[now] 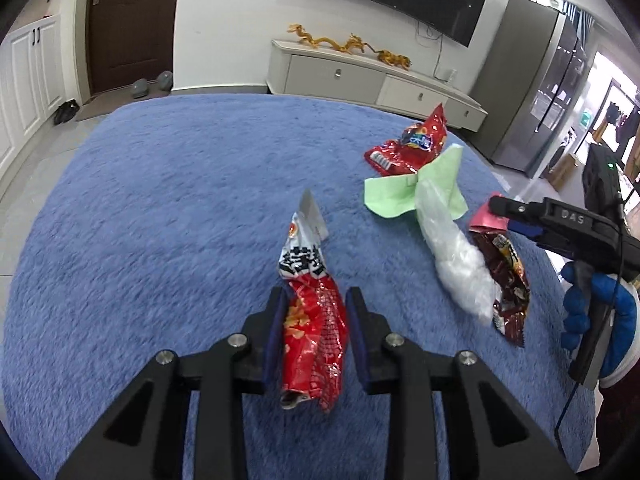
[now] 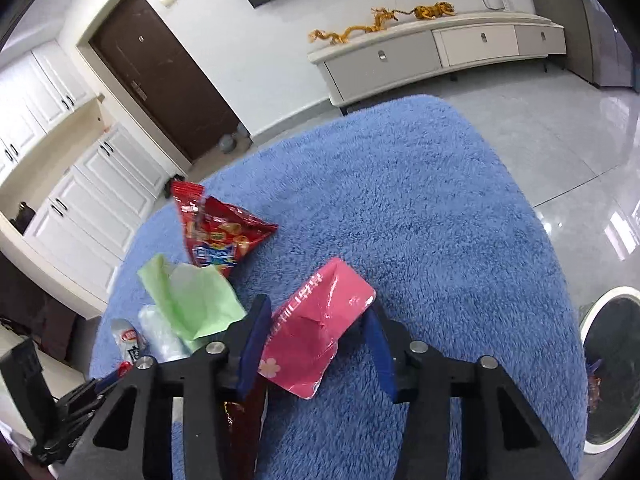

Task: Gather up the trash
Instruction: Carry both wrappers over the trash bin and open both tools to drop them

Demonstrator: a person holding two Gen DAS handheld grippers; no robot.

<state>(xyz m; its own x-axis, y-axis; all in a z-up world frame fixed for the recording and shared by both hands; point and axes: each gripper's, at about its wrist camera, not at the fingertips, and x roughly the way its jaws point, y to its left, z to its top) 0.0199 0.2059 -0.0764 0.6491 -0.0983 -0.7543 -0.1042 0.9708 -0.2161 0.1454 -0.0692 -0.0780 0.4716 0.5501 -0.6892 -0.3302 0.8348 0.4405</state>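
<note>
Trash lies on a blue fluffy cloth. My left gripper has its pads on both sides of a red and white snack wrapper, closed on it. My right gripper stands open around a pink packet; its pads are apart from the packet's right edge. It also shows in the left wrist view over the pink packet. A red chip bag, a green paper, a clear plastic bag and a dark brown wrapper lie between them.
A white round bin stands on the floor at the right of the cloth. A TV cabinet with golden dragon figures stands at the far wall. A fridge is far right. Glossy floor tiles surround the cloth.
</note>
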